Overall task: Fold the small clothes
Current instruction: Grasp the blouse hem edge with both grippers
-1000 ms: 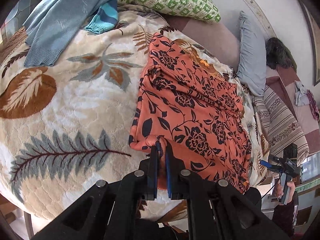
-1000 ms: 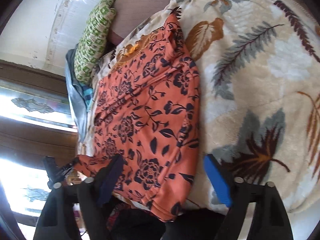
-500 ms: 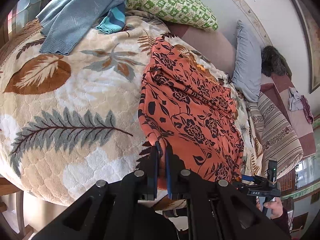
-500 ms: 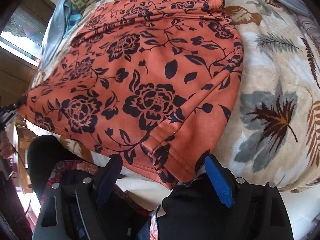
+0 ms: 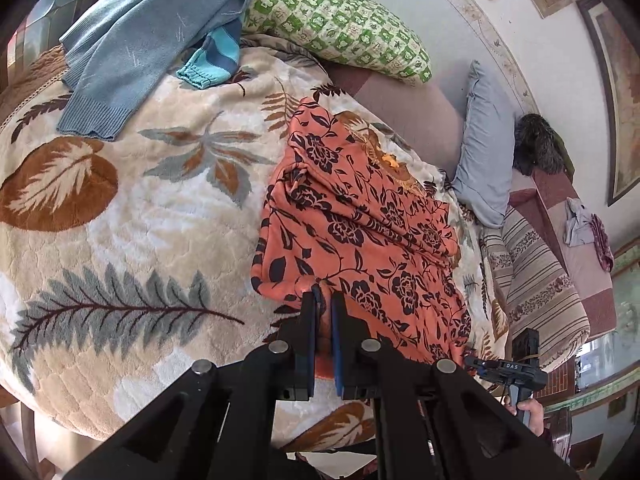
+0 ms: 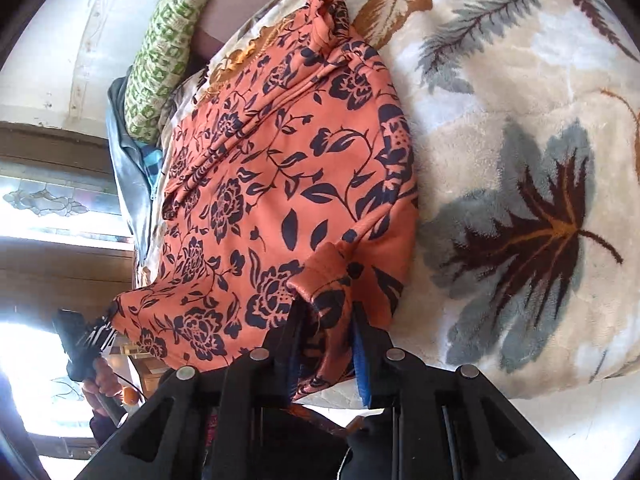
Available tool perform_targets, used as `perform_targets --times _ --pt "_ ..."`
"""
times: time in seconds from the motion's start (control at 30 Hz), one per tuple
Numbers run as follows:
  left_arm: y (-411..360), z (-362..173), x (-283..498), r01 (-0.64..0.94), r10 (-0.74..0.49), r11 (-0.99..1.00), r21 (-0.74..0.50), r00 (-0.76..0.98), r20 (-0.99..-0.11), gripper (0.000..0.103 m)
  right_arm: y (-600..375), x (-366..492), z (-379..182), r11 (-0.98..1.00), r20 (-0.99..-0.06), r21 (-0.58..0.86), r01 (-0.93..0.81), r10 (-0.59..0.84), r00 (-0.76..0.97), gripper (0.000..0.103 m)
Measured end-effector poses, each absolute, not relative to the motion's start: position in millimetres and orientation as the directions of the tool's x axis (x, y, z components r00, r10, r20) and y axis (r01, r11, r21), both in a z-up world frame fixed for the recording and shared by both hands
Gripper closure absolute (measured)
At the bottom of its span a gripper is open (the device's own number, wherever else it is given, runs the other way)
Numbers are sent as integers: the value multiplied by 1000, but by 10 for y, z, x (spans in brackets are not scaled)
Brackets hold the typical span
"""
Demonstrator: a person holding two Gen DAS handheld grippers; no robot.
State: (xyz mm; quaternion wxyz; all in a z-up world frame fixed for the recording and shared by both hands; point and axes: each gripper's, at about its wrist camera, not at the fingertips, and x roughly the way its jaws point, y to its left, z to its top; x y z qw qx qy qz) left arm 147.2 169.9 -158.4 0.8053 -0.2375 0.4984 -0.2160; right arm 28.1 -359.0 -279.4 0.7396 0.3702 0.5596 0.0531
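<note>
An orange garment [image 5: 360, 236] printed with dark flowers lies stretched across a bed under a leaf-patterned blanket [image 5: 120, 208], its far end reaching toward the head of the bed and its near hem hanging at the bed's near edge. The left gripper [image 5: 324, 300] has its jaws pressed together on one near corner of the garment, a small fold of cloth bunched between the blue pads. The right gripper [image 6: 326, 312] pinches the other near corner, its jaws closed on a thicker roll of hem, with cloth filling the narrow gap between them. In the left wrist view the right gripper [image 5: 505, 366] shows at the far side of the hem, held in a hand [image 5: 530, 414]. A blue sweater [image 5: 152, 36] lies heaped at the bed's far left corner, touching a green checked pillow [image 5: 340, 28] that rests along the head edge; a grey pillow [image 5: 486, 148] leans farther right along that edge, near a striped sofa [image 5: 536, 284] beside the bed
</note>
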Motion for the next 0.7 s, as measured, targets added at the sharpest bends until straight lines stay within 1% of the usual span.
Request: perform_targets --times 0.07,0.1,0.17,0.23,0.27,0.3,0.33,0.37,0.43,0.47,0.5,0.53,0.57,0.7 --pt "1684 -1598 1515 110 -591 789 -605 404 -698 96 -3657 302 -2992 700 -816 577 421 468 339 79" --pt "1668 -1609 1520 111 -589 791 -602 402 -701 96 -3725 264 -3059 679 -810 586 442 477 341 79" --pt "1660 -1650 1521 107 -581 798 -593 397 -710 96 -3812 186 -3125 620 -766 643 450 535 358 77" --pt "1685 -1706 1515 89 -582 795 -600 391 -713 96 -3780 209 -3126 627 -763 646 436 555 333 70" --pt "1704 -1730 1508 80 -584 791 -606 390 -712 96 -3739 237 -3142 624 -757 652 431 568 323 59" --pt "1721 -1746 1494 74 -586 789 -610 391 -710 96 -3680 264 -3151 610 -742 669 426 585 327 41" --pt "1730 -1754 1477 70 -585 789 -611 391 -711 96 -3626 282 -3120 610 -739 672 419 585 334 34" --pt "1739 -1759 1459 68 -584 789 -610 390 -712 96 -3558 323 -3081 637 -759 651 413 560 333 29" --pt "1749 -1755 1421 70 -581 792 -606 389 -715 96 -3433 385 -3000 702 -798 599 384 489 352 28" --pt "1756 -1750 1407 69 -580 793 -605 390 -715 96 -3382 403 -2967 728 -805 584 359 464 370 29" --pt "1766 -1746 1394 68 -581 792 -607 391 -714 96 -3351 409 -2950 750 -820 558 357 431 377 46" --pt "1774 -1743 1388 67 -581 791 -608 391 -714 96 -3339 397 -2935 767 -834 533 357 406 373 65" --pt "1783 -1742 1385 66 -580 792 -607 390 -715 96 -3323 387 -2905 779 -838 523 345 397 375 81" --pt "1793 -1723 1412 66 -583 790 -610 392 -712 96 -3323 275 -2747 785 -825 537 309 413 385 87"
